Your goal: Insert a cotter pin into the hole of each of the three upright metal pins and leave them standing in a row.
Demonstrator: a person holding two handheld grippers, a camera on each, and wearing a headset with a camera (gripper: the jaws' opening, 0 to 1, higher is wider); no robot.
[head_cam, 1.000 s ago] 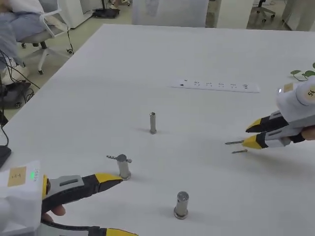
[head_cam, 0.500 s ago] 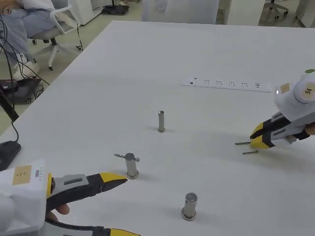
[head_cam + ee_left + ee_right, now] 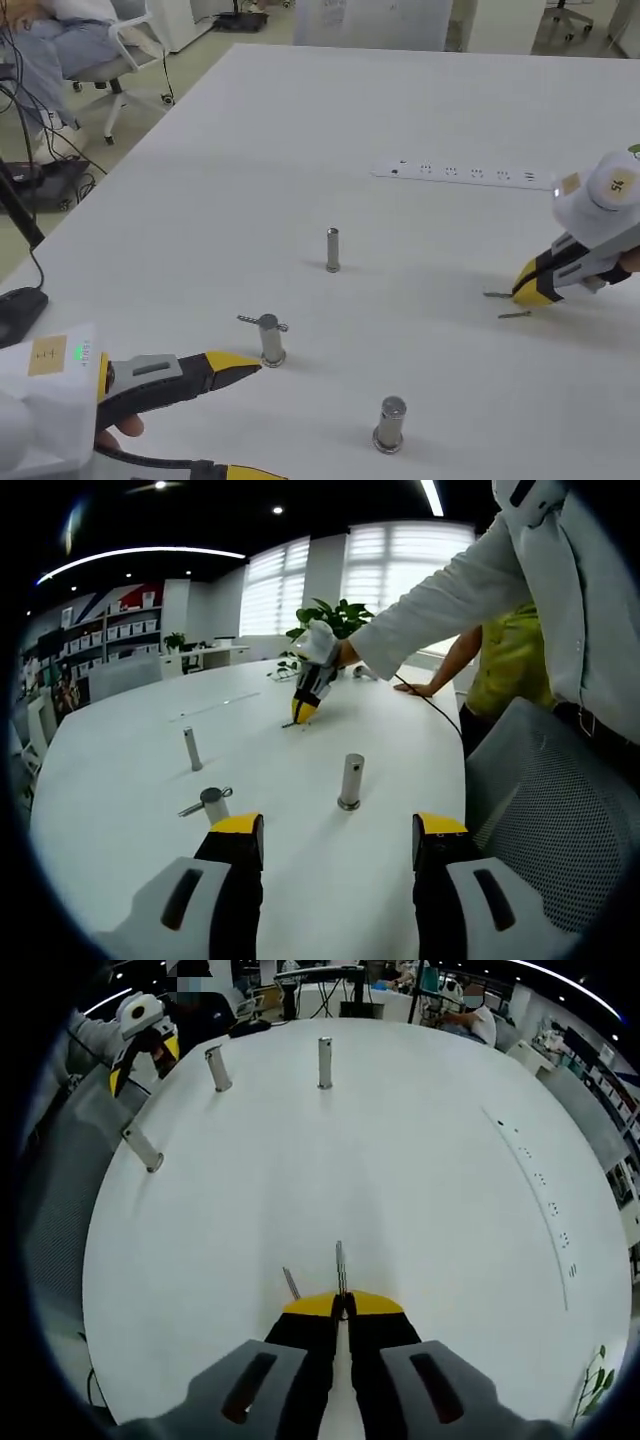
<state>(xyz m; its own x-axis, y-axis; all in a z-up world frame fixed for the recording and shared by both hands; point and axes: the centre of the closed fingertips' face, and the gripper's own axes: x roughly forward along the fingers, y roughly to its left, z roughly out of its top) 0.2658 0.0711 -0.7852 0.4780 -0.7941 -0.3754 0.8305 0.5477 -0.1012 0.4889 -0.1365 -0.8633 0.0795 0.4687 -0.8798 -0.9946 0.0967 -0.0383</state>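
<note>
While the right hand-held gripper (image 3: 343, 1305) has its jaws pressed together on the held cotter pin (image 3: 339, 1260), whose shank sticks forward out of the yellow tips, the loose cotter pin (image 3: 290, 1282) lies flat on the white worktop (image 3: 300, 130) just beside those tips. The left hand-held gripper (image 3: 340, 825) has its jaws apart and grips nothing. Just ahead of one of its tips stands the fitted metal pin (image 3: 271, 340), upright, with the fitted cotter pin (image 3: 262, 322) passing crosswise through the hole near its head. The near metal pin (image 3: 390, 424) stands upright ahead of the gap between the left jaws, its hole unfilled. The far metal pin (image 3: 332, 249) stands upright further ahead, roughly midway between the two hand-held grippers. A white power strip (image 3: 460, 174) lies beyond the right hand-held gripper
</note>
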